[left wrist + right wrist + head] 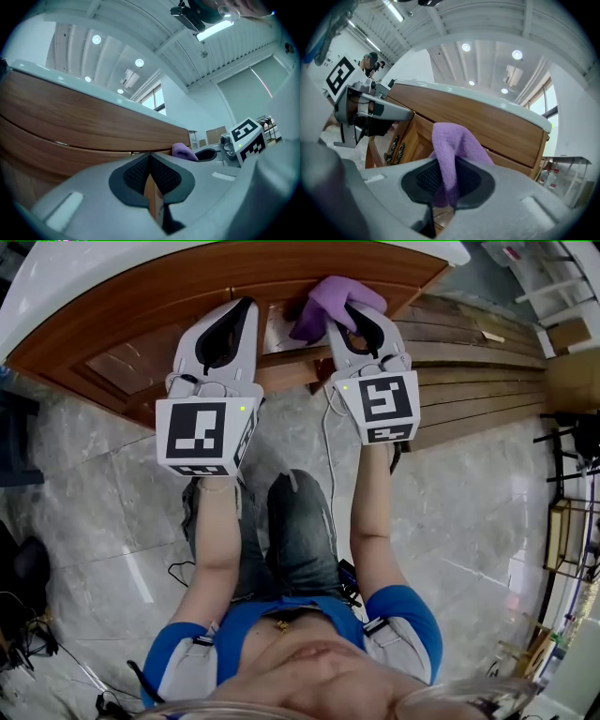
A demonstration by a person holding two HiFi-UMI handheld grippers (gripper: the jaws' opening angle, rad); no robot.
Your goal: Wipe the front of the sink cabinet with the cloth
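Right gripper clenches the purple cloth, which stands just ahead at the cabinet front. Only its own view shows door handles leftward. Left gripper alongside is closed and empty, facing wood.

The cloth is lilac purple — the sink cabinet warm brown woodgrain — the floor pale grey marble.
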